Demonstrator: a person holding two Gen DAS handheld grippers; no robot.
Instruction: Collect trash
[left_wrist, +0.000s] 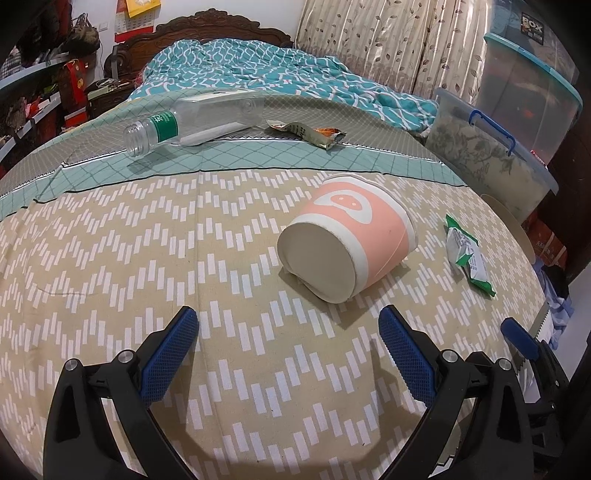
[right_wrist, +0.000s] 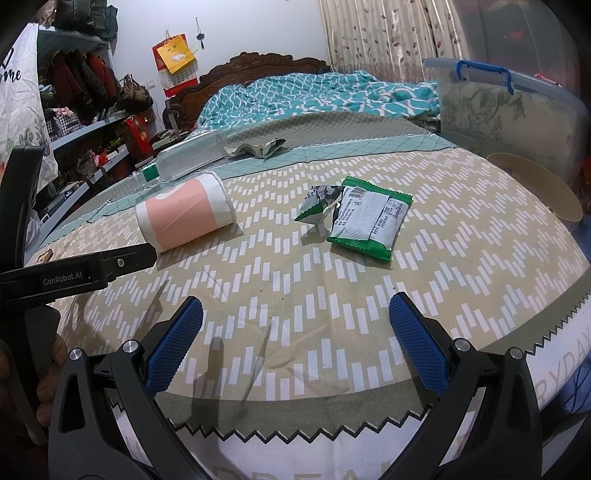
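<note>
A pink and white paper cup (left_wrist: 345, 236) lies on its side on the patterned bedspread, base toward my open, empty left gripper (left_wrist: 288, 325), just ahead of it. It also shows in the right wrist view (right_wrist: 184, 212). A torn green and white snack wrapper (right_wrist: 364, 218) lies ahead of my open, empty right gripper (right_wrist: 295, 314); it also shows in the left wrist view (left_wrist: 467, 254). A clear uncapped plastic bottle (left_wrist: 195, 122) and a crumpled wrapper (left_wrist: 310, 133) lie farther back.
A clear storage bin with blue handle (left_wrist: 491, 155) stands at the bed's right side, a bigger bin (left_wrist: 528, 85) behind it. A teal quilt (left_wrist: 266, 70) is heaped at the headboard. A beige round lid (right_wrist: 535, 184) sits at the right edge. Cluttered shelves (right_wrist: 85, 110) stand left.
</note>
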